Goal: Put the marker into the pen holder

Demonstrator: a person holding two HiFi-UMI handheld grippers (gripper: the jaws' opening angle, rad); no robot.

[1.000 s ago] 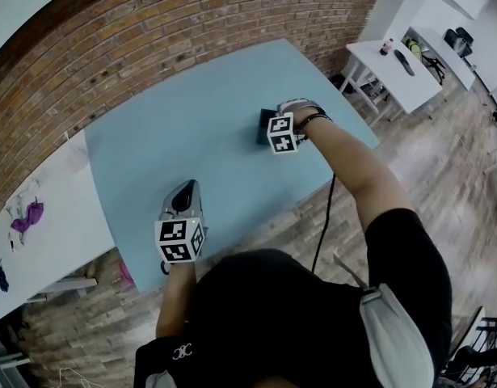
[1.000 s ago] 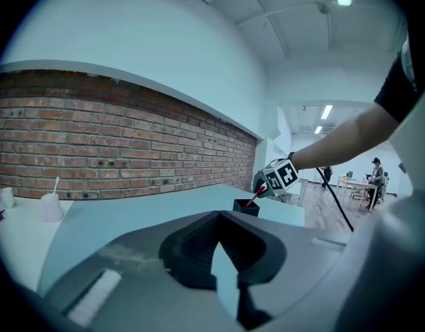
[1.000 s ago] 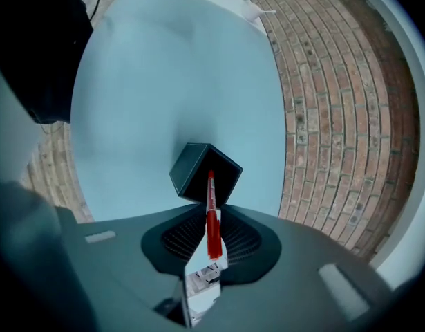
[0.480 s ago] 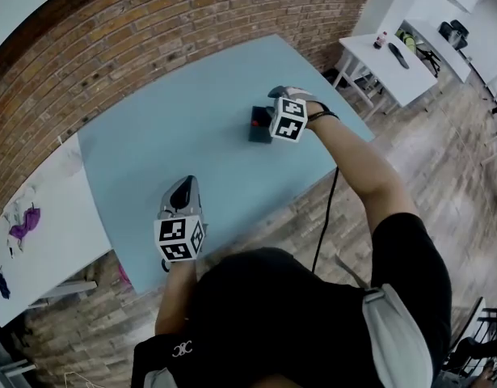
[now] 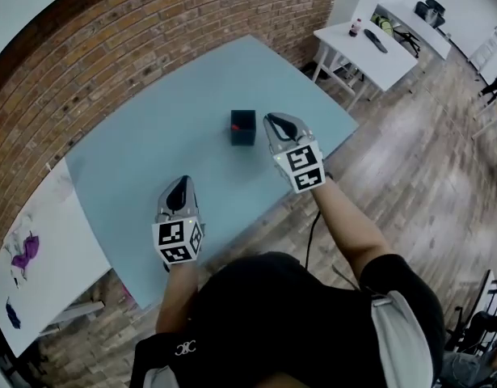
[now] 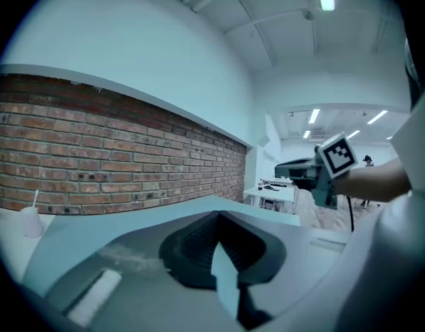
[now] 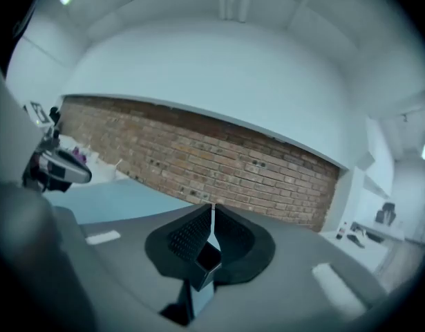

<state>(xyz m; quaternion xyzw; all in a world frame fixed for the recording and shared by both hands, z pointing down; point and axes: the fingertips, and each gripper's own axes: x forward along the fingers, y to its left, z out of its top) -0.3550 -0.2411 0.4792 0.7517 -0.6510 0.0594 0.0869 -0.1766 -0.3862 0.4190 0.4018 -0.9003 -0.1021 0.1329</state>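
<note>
Marker (image 5: 243, 122): its red end shows in the mouth of the pen holder (image 5: 242, 137), just beside the right fingers and well ahead of the left ones.
Handling: probably light and stiff with a smooth, slippery barrel. It is best pinched across mid-barrel, but only the end is reachable now.
Pen holder: a small black box standing upright, likely light enough to tip.
Right gripper (image 5: 275, 123): the fingers have just been closing and now meet, with nothing between them.
Left gripper (image 5: 182, 187): fingers together and empty.
Bench (image 5: 143, 148): pale blue, and it carries the holder.
</note>
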